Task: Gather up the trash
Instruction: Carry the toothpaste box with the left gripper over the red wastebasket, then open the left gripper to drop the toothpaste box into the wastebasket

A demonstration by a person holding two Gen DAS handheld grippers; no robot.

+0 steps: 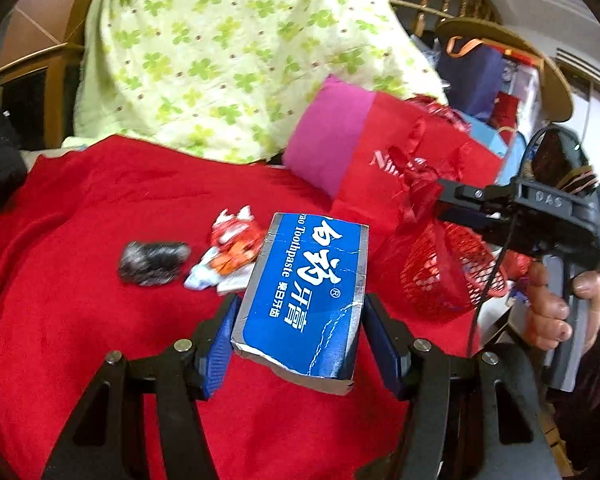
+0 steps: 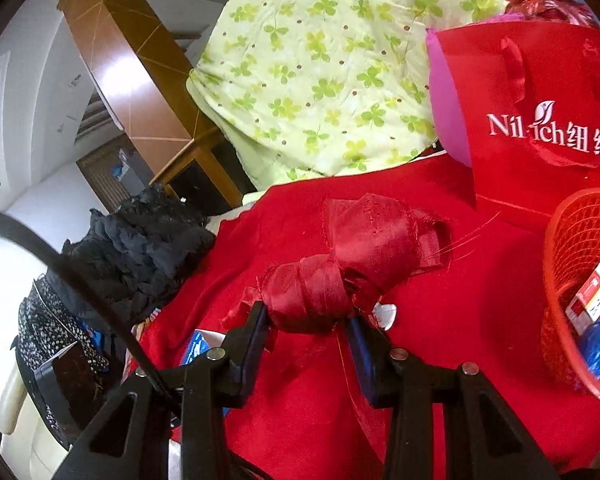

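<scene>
Through my left wrist camera, my left gripper has its jaws clamped on the sides of a blue toothpaste box, lifted clear of the red blanket. The box's long axis runs away from me, its far end tipped slightly right. A grey fluff wad and crumpled wrappers lie on the blanket, not yet collected.

Through my right wrist camera, my right gripper has its jaws closed on a knotted red ribbon bundle, its tail reaching up and right. The red mesh basket sits to the right, already holding a carton.

I judge this the carrying step; next, swing both loads over the basket's rim and release.
</scene>
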